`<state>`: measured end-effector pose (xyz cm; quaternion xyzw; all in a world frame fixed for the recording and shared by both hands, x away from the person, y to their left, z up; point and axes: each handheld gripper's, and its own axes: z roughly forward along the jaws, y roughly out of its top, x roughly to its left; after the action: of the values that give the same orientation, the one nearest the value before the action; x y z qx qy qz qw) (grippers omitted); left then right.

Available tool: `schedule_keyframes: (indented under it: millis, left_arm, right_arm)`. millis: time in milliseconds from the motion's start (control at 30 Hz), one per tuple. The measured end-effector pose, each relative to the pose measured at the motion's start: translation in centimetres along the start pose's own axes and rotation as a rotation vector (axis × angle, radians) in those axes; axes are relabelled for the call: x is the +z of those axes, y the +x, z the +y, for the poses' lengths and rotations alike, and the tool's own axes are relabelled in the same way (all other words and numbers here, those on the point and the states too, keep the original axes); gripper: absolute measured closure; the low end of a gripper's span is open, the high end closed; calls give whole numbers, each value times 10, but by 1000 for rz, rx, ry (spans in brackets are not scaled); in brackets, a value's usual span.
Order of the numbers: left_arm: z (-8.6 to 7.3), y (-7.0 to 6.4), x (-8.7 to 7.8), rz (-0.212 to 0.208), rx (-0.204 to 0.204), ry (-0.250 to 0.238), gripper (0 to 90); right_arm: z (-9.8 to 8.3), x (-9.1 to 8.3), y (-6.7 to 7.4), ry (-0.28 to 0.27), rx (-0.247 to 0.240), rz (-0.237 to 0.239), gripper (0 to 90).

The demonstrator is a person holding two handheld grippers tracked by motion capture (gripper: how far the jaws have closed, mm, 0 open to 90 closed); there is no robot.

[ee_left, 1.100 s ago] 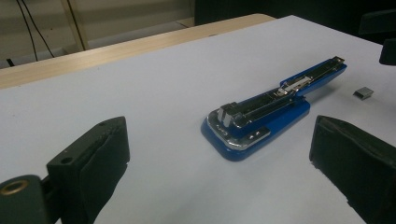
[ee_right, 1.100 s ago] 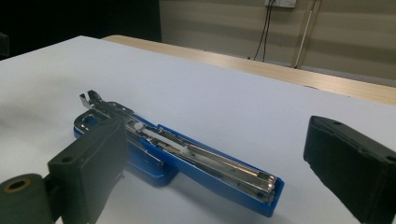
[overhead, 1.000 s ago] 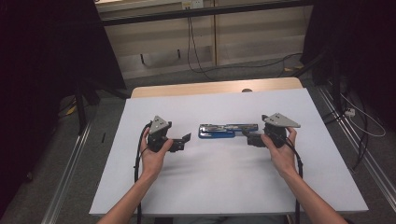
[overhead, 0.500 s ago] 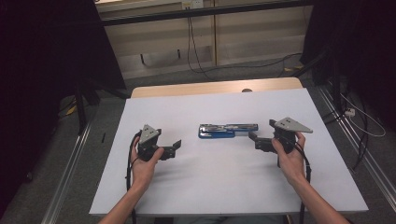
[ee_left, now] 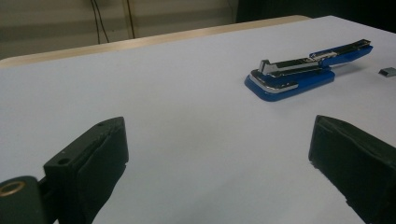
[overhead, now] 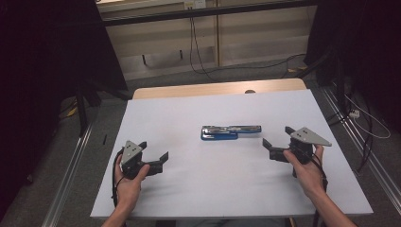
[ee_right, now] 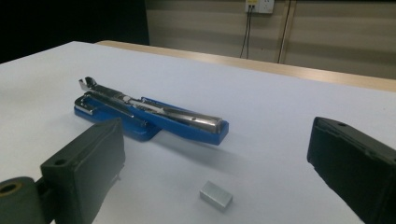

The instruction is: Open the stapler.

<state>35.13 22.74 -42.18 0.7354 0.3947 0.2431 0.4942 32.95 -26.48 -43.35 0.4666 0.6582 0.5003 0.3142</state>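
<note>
A blue and chrome stapler [overhead: 231, 131] lies swung open flat at the middle of the white table [overhead: 198, 198]. In the left gripper view the stapler [ee_left: 299, 77] is far off at the upper right. The right gripper view has the stapler [ee_right: 149, 116] just beyond the jaws. A small silver staple block [ee_right: 216, 194] rests on the table between those jaws; the same staple block [ee_left: 387, 71] lies right of the stapler. My left gripper [overhead: 153, 150] is open and empty at the near left. My right gripper [overhead: 277, 137] is open and empty, right of the stapler.
The white sheet covers a wooden table whose bare far edge [overhead: 217, 89] shows. Cables [overhead: 203, 56] run along the floor and wall behind. Dark stands flank the table on both sides.
Both grippers have drawn back from the stapler, outward and toward the near edge. The stapler has stayed in place.
</note>
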Motion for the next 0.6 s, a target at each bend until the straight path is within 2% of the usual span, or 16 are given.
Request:
schedule_keyframes:
  millis: [167,200,333,433,500,600]
  left_arm:
    - [-2,-4,-15,30,-9,-8,48]
    - [-2,-6,-19,28,-17,-18,45]
    - [-5,-12,-28,11,7,-27,45]
    - [-6,-12,-29,16,22,-31,45]
    - [-7,-11,-25,23,35,-11,45]
    - [-8,-11,-23,4,23,-2,45]
  right_arm:
    - [-6,-11,-1,-19,4,5,44]
    - [-7,-11,0,-17,7,8,45]
    - [-6,-13,6,-9,8,27,77]
    - [-7,-12,8,1,18,35,81]
    - [-7,-10,8,7,18,35,85]
    - [-7,-9,6,11,28,37,86]
